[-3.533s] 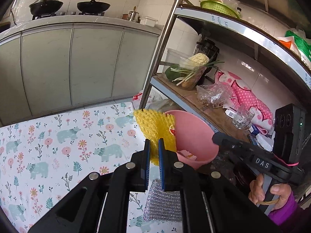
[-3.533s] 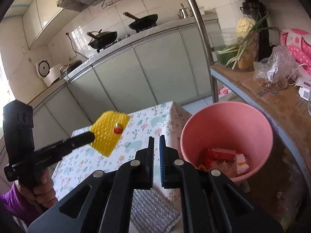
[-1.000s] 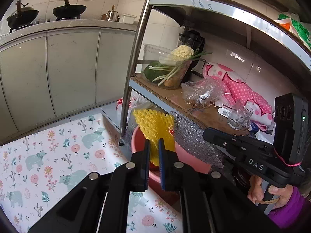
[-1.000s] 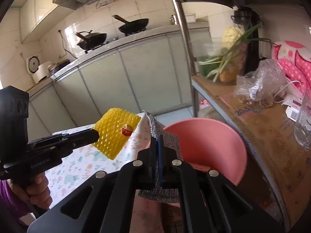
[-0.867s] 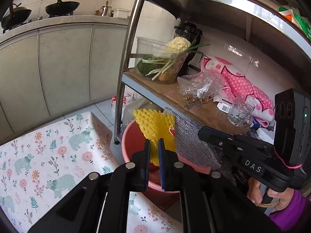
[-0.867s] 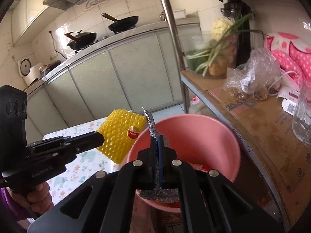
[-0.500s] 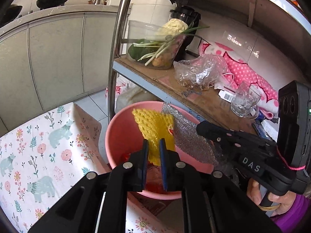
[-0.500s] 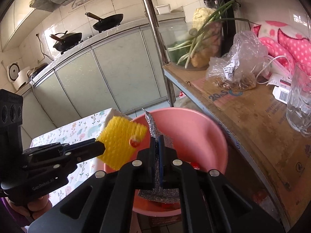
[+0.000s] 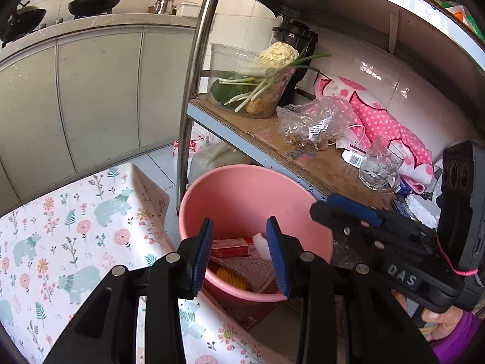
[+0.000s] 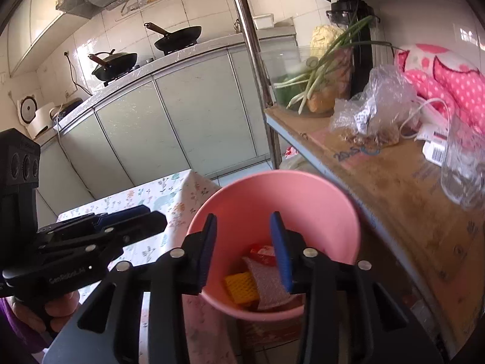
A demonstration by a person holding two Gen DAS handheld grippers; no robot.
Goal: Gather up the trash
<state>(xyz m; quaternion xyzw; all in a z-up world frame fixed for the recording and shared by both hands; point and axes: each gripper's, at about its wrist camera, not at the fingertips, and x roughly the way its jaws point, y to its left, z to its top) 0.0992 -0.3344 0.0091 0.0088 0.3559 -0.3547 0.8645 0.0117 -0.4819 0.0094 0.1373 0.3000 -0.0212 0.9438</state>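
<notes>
A pink bucket (image 9: 239, 188) (image 10: 303, 188) stands on the floor between the table and the rack. Inside it lie a yellow foam net (image 9: 232, 276) (image 10: 241, 288), a sheet of bubble wrap (image 9: 254, 268) (image 10: 268, 282) and a red packet (image 9: 232, 244) (image 10: 263, 251). My left gripper (image 9: 239, 253) hovers over the bucket's near rim, its jaws opening with nothing pressed between them. My right gripper (image 10: 244, 250) also hangs above the bucket, jaws opening and empty. Each gripper shows in the other's view, the right gripper (image 9: 348, 209) at right and the left gripper (image 10: 133, 218) at left.
A table with a floral cloth (image 9: 60, 227) (image 10: 157, 194) sits left of the bucket. A metal rack shelf (image 9: 303, 157) (image 10: 394, 188) at right carries a tub of vegetables (image 9: 254, 85), a plastic bag (image 9: 315, 124) and a glass (image 9: 377, 166). Kitchen cabinets (image 9: 91, 91) stand behind.
Both grippers opened over the bucket. The yellow foam net dropped out of the left one and the bubble wrap out of the right one; both now lie inside the bucket.
</notes>
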